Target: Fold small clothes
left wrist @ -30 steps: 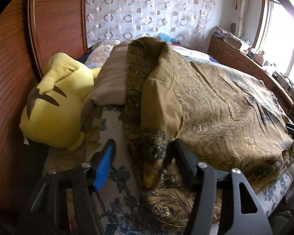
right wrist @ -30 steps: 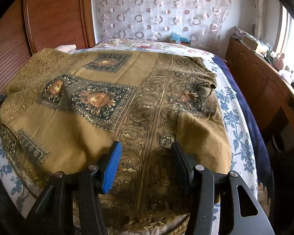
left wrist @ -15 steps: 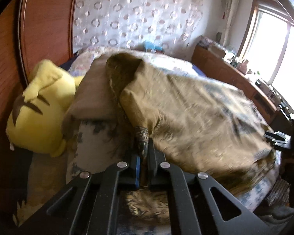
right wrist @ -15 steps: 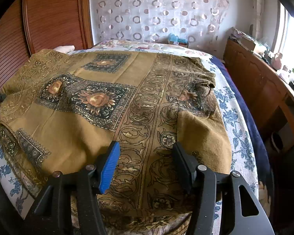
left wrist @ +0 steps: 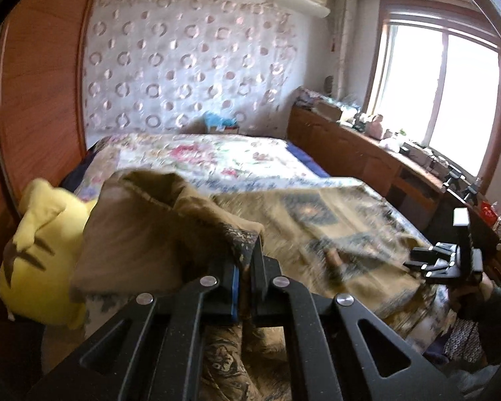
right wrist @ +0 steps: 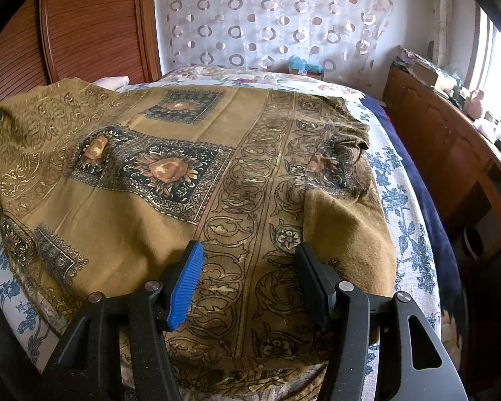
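Covering most of the bed (right wrist: pixel 414 244), the patterned cloth (right wrist: pixel 170 207) lies spread over the flowered sheet, its near hem falling over the bed's front edge. It looks soft and limp, fairly light, and it drapes wherever it is lifted, so a pinch on a corner or hem seems the best hold; a grip in the middle would likely only bunch it. One corner of the cloth (left wrist: pixel 170 220) is raised beside the yellow plush toy (left wrist: pixel 36 250), with the plain underside showing.

Left gripper (left wrist: pixel 245 277): its jaws are pressed together on that lifted corner, the fabric pinched between them. Right gripper (right wrist: pixel 250 284): its jaws stand moderately wide above the near border strip, with nothing between the pads; whether the tips brush the cloth I cannot tell.

Much of the left wrist view is blurred, so the pattern and the cloth's far edge are hard to read there. A folded-over flap on the cloth's right side hides what lies beneath it, and the gripper bodies hide part of the near hem.
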{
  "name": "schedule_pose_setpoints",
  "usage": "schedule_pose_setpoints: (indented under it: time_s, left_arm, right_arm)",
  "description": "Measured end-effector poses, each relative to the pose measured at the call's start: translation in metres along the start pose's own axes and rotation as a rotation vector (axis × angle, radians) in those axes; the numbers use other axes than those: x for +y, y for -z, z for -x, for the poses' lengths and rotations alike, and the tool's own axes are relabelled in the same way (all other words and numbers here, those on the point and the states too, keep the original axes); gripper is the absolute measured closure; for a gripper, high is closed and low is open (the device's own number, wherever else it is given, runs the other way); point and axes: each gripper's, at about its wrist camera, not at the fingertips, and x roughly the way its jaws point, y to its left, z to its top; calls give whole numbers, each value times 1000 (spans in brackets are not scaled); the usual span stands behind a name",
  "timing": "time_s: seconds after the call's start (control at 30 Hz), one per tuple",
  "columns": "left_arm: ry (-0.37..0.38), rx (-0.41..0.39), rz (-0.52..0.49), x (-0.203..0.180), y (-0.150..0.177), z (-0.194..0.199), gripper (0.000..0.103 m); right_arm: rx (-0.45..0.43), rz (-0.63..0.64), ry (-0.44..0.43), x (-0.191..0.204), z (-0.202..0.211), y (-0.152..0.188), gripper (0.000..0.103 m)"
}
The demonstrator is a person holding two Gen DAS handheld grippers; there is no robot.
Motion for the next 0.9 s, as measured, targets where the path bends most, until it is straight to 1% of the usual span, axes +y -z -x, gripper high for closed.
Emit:
schedule_pose_setpoints:
  time_s: [0.2,0.33,0.47,0.53,0.7,0.9]
  left_arm:
    - [62,-58,-45,-24,-34,-1,98]
    - [110,-81,-77,-44,-49,-5,98]
    - [153,-93,-110,-64,-62,-10,98]
    - [187,-88,-124,-76,-70,-16,98]
    - [238,-54,-175,-107,-79,-36,98]
    - [303,-11,-225,-151,-86,-54,98]
  right_arm:
    - [14,7,-8,0,-1,-3,43]
    - [20,7,-14,-1,-2,-5,43]
    - [-6,9,-12,-2,7,-10,43]
    - [-25,9,-13,-4,15,-13,43]
    - [-74,7,-5,-8,35,-18,43]
    - [-100,-4,9,-15,49,-14,43]
